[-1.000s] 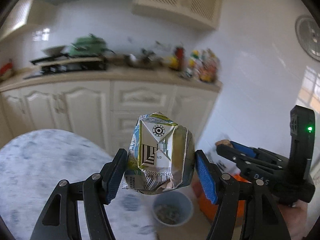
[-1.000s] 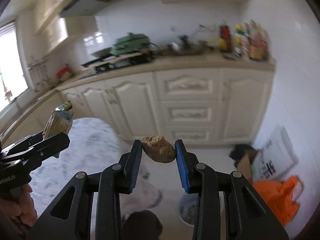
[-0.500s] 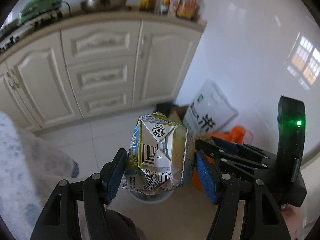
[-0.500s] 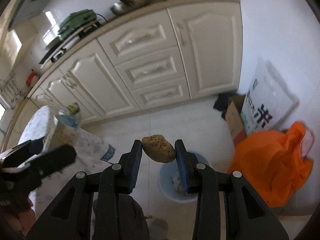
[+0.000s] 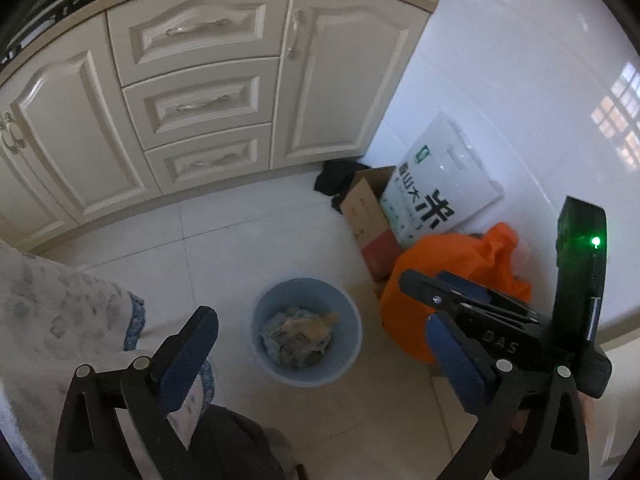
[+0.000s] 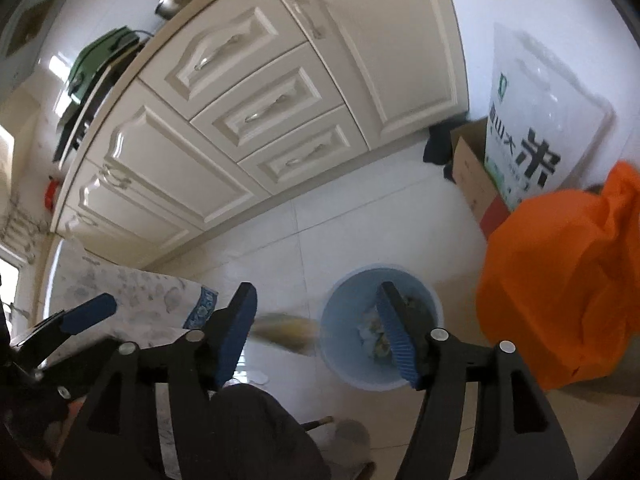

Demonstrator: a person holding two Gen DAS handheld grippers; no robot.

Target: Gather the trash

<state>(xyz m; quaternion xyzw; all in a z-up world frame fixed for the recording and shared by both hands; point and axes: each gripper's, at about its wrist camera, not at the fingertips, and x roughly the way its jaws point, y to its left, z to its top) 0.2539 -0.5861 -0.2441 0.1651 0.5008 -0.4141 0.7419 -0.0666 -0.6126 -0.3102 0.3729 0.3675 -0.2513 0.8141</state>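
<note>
A light-blue bin (image 5: 308,376) stands on the tiled floor, holding a heap of crumpled trash (image 5: 296,334). My left gripper (image 5: 320,324) hangs above it, jaws opening wide, with nothing between them. The milk carton cannot be picked out in the heap. In the right wrist view the same bin (image 6: 352,372) sits low and right of centre. My right gripper (image 6: 316,294) is over it, jaws opening. A brown lump (image 6: 286,332) shows as a falling blur beside the bin's left rim, free of both pads. Each gripper shows in the other's view: the right gripper (image 5: 424,280), the left gripper (image 6: 80,312).
An orange bag (image 5: 452,264), a cardboard box (image 5: 368,220) and a white printed sack (image 5: 436,184) crowd the wall right of the bin. Cream cabinets (image 5: 192,96) run behind. A patterned tablecloth (image 5: 60,312) hangs at the left. A person's dark-clothed knee (image 5: 240,440) is at the bottom.
Both grippers swung down over the bin and opened. The carton has left the left jaws, and the brown lump has dropped out of the right jaws.
</note>
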